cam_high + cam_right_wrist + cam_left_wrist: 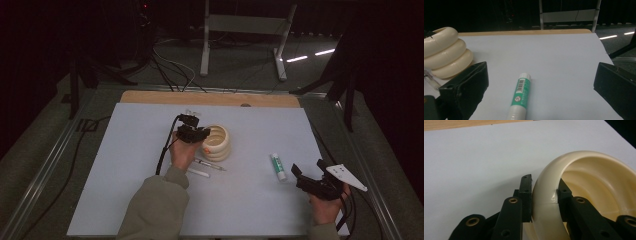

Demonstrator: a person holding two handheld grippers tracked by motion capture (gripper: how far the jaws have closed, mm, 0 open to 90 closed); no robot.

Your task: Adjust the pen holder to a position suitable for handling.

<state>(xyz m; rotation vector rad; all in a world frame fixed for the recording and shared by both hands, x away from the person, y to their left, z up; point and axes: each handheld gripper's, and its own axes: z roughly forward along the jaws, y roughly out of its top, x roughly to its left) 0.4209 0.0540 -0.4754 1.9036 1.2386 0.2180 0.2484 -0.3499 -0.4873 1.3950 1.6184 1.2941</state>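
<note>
The left gripper (544,192) sits closest to its camera with its jaws clamped across the wall of the cream ribbed container (584,182): one jaw bears on the outer face, the other on the inner face, at the top rim. In the high view the same container (218,143) stands upright just above the centre of the white tabletop (125,150), built as three stacked rounded rings with an open top.

Handling estimate: the container appears to be a hollow, glossy moulding, probably light and stiff. The smooth curved rim may slip under a narrow pinch, so the wall grip at the rim, with both pads flat against it, is the sensible hold. Whether the material is plastic or ceramic cannot be confirmed in this dim light.

Two thin pens (207,167) lie at 6 o'clock from the container, close to its base. A green-and-white glue stick (278,166) lies on its side at about 4 o'clock, well apart.

The left hand (182,150) reaches forward from a sleeved forearm, gripper angled toward the container's 9 o'clock side. The right gripper (306,176) is held low near the tabletop's lower right, jaws spread wide and empty, aimed toward the glue stick (520,96).
</note>
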